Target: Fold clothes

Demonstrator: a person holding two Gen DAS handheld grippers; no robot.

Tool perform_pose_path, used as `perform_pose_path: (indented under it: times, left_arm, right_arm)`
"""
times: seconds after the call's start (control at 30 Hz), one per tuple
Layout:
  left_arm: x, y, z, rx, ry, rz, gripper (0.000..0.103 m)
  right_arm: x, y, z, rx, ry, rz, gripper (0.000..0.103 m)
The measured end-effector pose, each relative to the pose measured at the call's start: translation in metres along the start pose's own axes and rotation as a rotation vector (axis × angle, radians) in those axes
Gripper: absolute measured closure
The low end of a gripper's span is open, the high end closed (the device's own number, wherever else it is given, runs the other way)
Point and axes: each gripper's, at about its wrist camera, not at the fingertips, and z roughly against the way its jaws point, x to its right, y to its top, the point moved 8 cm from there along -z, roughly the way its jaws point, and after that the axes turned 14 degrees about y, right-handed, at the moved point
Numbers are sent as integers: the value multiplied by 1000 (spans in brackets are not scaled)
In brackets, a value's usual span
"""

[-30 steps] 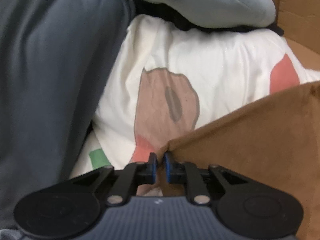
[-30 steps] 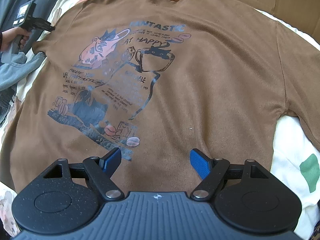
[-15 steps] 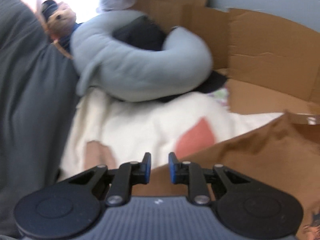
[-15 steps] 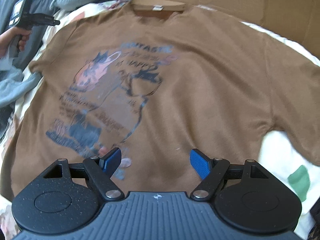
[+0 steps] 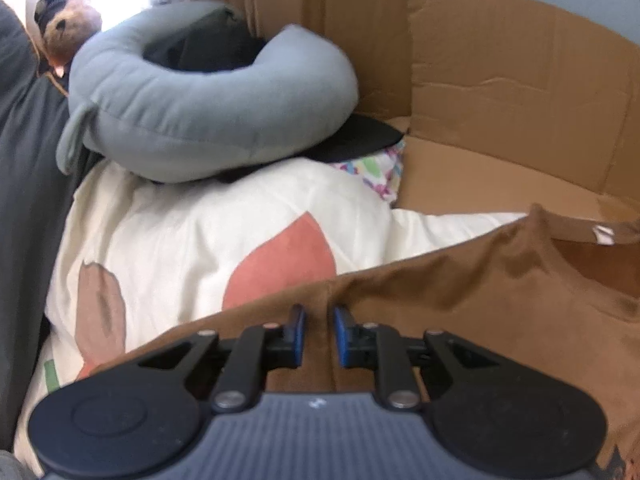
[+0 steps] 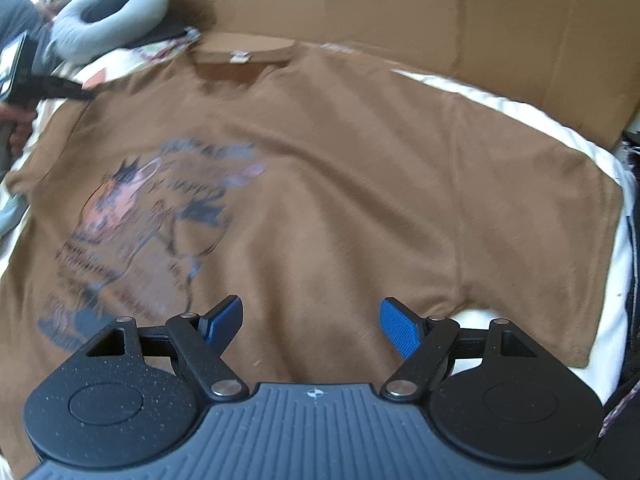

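1. The print on the brown T-shirt [image 6: 304, 208] is smeared by motion blur in the right wrist view; its lettering cannot be read.
2. The shirt's lower hem is covered by the right gripper [image 6: 311, 322] body.
3. Only part of the hand [image 6: 16, 126] holding the left gripper [image 5: 318, 330] is shown, cut by the left edge.
4. The plush toy [image 5: 66, 30] is blurred and partly washed out by glare.
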Motion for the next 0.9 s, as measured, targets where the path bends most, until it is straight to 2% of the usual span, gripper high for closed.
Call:
perform_pose_path:
  times: [0.27, 0.4, 0.53, 0.8, 0.9]
  left_arm:
    - [6, 8, -19, -41, 50, -14, 87]
    - [8, 18, -16, -66, 60, -19, 87]
    - [2, 26, 6, -22, 63, -46, 84]
    - [-10, 15, 53, -16, 7, -19, 81]
    - [-14, -2, 67, -32, 6, 4, 77]
  right_arm:
    - [14, 2, -6, 26, -19, -65, 22]
    - [18, 13, 0, 66, -30, -60, 23]
    - [30, 34, 5, 115, -56, -51, 23]
    - [64, 61, 1, 164, -108, -87, 24]
    - [70, 69, -3, 169, -108, -98, 31]
